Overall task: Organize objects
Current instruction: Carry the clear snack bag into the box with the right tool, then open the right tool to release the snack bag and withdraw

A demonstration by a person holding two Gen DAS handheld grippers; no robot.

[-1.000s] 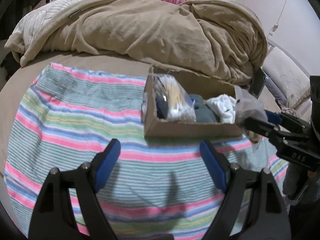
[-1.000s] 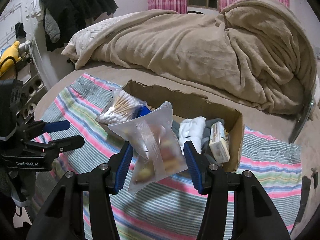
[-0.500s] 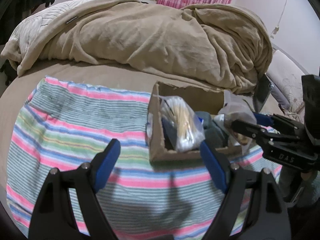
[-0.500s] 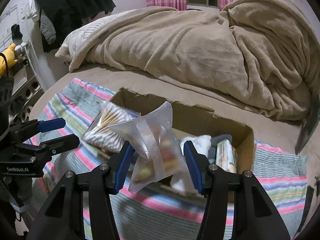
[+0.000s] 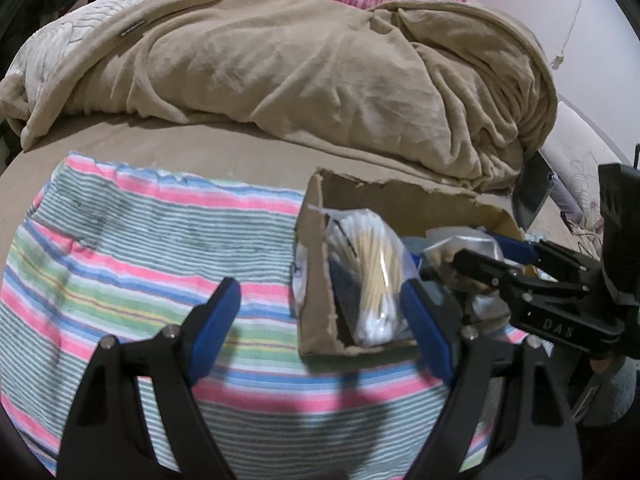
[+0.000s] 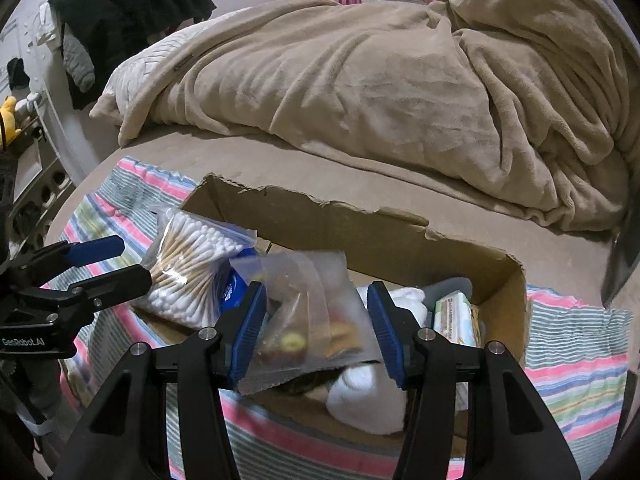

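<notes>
The right gripper (image 6: 316,328) had black arms and flat blue pads, and its two fingers stood wide apart. A clear, crinkly plastic bag (image 6: 304,320) with small snacks inside sat between the pads, and I could not tell if the pads touched it. The bag lay inside the brown cardboard box (image 6: 360,224), whose top edges were rough and torn. Next to the bag were soft white socks (image 6: 364,396) and a small green and white packet (image 6: 456,316) standing on its end. A shiny bag of cotton swabs (image 6: 192,264) with thin wooden sticks leaned over the left wall of the box. The left gripper (image 5: 320,320) was wide open too and held nothing. It hung above the striped cloth (image 5: 140,248), close to the near left corner of the box (image 5: 316,280), with the swab bag (image 5: 372,272) just past its right pad. The thin striped cloth lay flat on the bed, and a thick, soft tan blanket (image 5: 300,72) was piled up behind the box.
</notes>
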